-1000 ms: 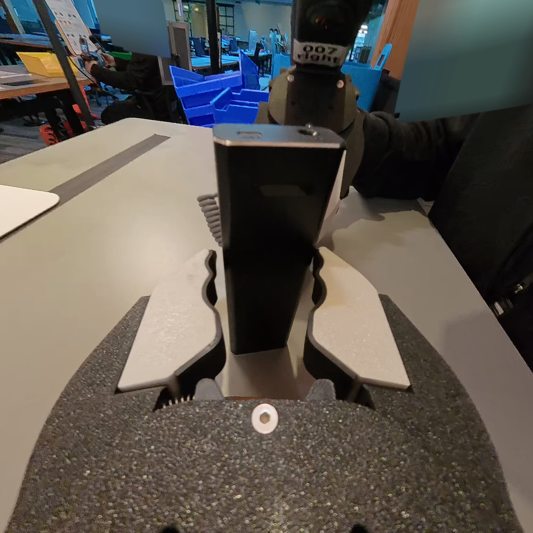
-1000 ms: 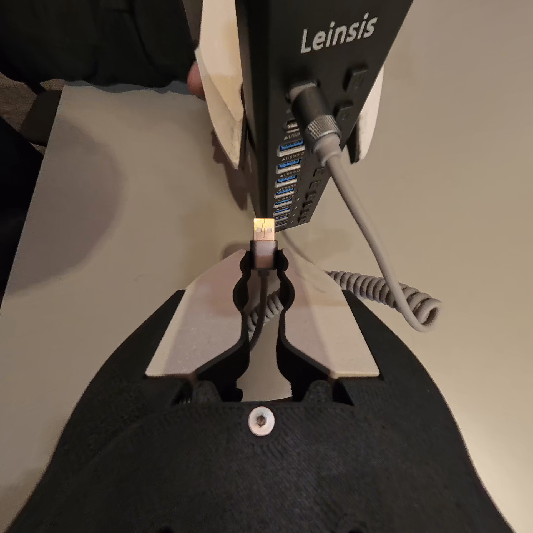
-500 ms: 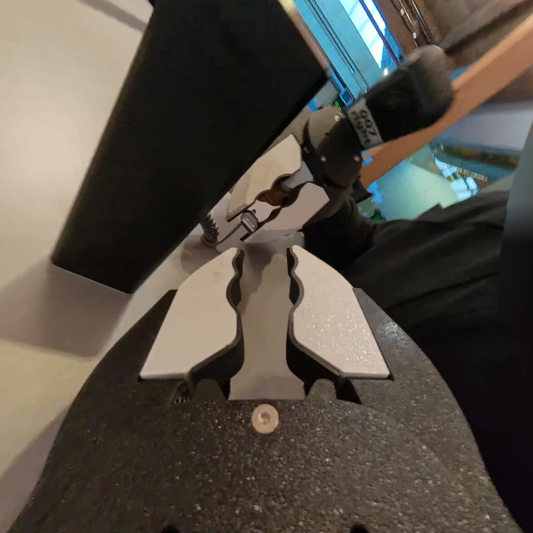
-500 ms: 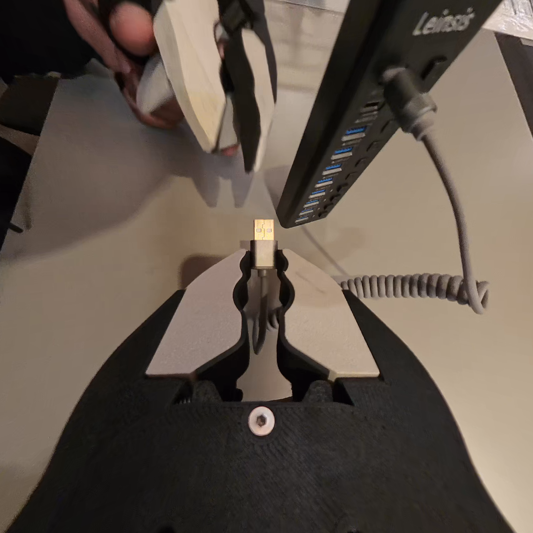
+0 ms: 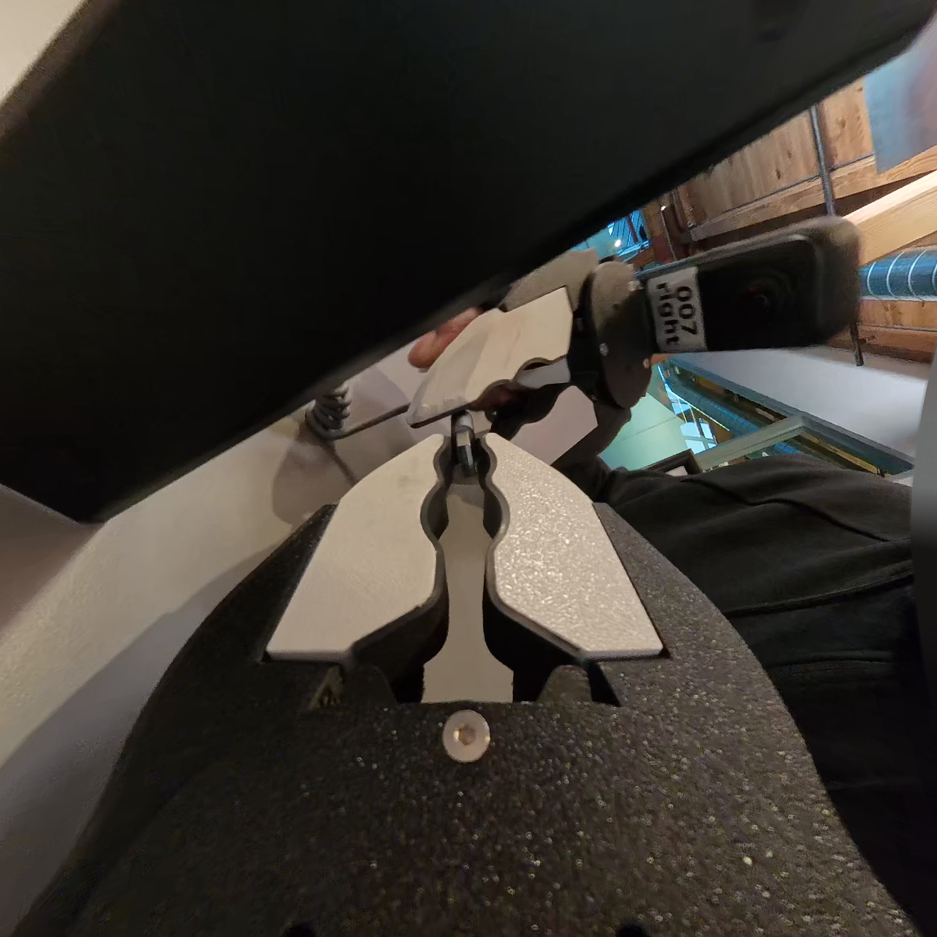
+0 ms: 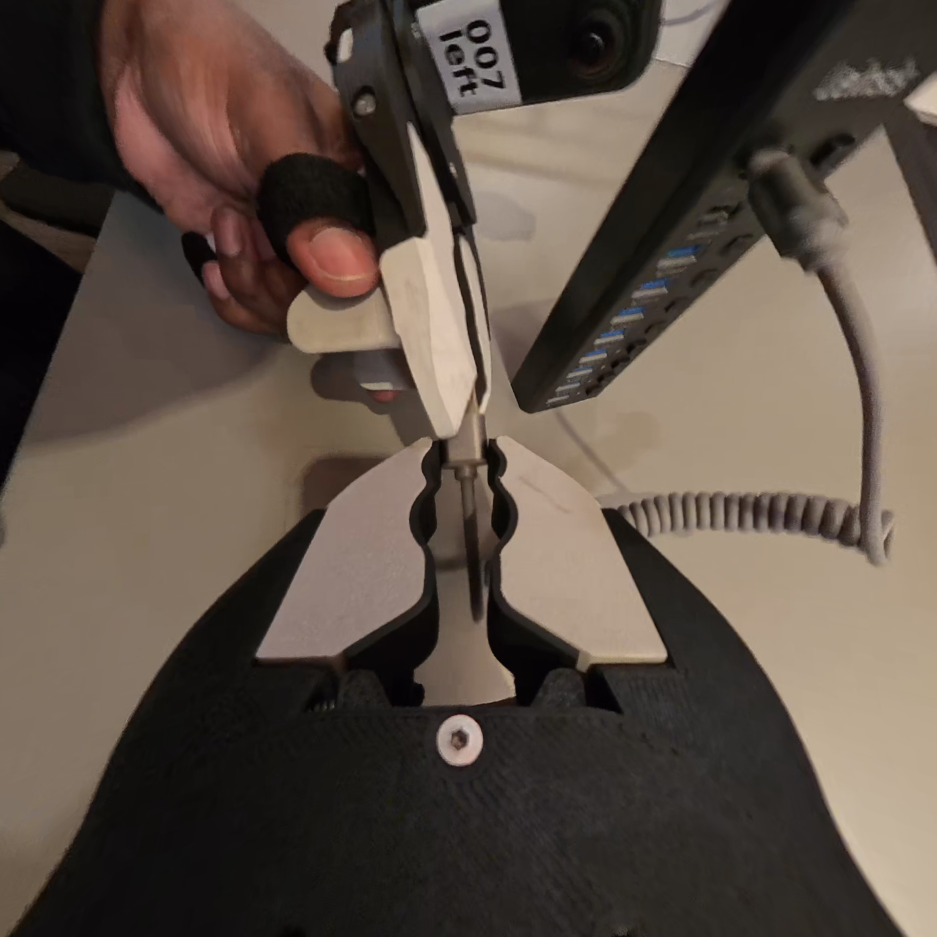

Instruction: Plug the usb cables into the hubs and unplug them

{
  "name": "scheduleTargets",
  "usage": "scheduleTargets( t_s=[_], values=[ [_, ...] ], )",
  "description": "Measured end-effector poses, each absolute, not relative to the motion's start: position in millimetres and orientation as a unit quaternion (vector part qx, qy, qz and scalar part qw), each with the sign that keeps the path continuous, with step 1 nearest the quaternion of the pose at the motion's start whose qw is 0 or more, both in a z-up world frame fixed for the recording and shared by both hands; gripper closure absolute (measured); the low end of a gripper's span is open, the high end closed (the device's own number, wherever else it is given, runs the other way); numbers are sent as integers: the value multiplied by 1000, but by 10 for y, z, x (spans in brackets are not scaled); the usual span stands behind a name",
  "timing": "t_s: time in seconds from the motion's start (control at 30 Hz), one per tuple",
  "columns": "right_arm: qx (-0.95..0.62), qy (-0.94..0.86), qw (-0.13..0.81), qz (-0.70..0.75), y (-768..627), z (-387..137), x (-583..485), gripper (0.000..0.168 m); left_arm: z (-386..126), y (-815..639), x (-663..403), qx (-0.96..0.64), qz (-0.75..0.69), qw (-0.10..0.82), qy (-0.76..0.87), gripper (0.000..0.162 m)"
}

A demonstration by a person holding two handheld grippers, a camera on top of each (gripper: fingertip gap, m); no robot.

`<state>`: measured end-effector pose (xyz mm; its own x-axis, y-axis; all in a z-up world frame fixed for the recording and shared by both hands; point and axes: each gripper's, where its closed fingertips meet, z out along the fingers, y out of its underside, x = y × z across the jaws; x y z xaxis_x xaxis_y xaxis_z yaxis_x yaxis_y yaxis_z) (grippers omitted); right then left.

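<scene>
My right gripper (image 6: 466,446) is shut on the grey housing of a USB plug (image 6: 462,454), its thin cable running back between the fingers. My left gripper (image 6: 474,405) comes down from above and is shut on the plug's metal end. In the left wrist view the left gripper (image 5: 464,443) pinches the plug (image 5: 462,451) at its fingertips, tip to tip with the right gripper (image 5: 456,421). The black USB hub (image 6: 659,243) leans tilted to the right, held by neither gripper. It fills the top of the left wrist view (image 5: 355,177).
A thick grey cable (image 6: 791,213) is plugged into the hub's port face and runs down to a coiled stretch (image 6: 735,512) on the pale table (image 6: 152,507). A person's hand (image 6: 228,152) holds the left gripper. A dark-sleeved arm (image 5: 760,557) is at the right. My two grippers' fingertips are within a few centimetres of each other.
My left gripper let go of the hub, swung over and closed on the tip of the plug. The hub tipped over to a slant. The right gripper kept hold of the plug.
</scene>
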<state>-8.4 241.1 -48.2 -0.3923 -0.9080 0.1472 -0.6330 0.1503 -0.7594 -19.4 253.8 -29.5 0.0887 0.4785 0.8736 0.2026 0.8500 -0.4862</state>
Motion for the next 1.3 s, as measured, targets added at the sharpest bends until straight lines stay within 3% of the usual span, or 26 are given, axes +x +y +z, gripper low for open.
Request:
scheduleTargets(
  t_s=[0.1, 0.23, 0.4, 0.63, 1.0, 1.3],
  values=[
    [-387, 794, 243, -401, 2372, -436, -262, 151, -188, 2451, -156, -240, 136, 705, -653, 154],
    [-155, 796, 433, -393, 2540, -264, -399, 148, -160, 2441, -123, -229, 144, 714, -646, 154],
    [-36, 747, 560, -357, 2687, -172, -286, 158, -121, 2378, -145, -198, 158, 725, -641, 154],
    [72, 707, 600, -368, 2493, -217, -173, 148, -121, 2488, -200, -182, 127, 742, -633, 154],
    [95, 666, 649, -356, 2466, -177, -102, 157, -161, 2573, -179, -196, 94, 739, -637, 154],
    [87, 681, 624, -374, 2451, -209, -154, 161, -191, 2563, -119, -210, 96, 729, -644, 150]
  ],
)
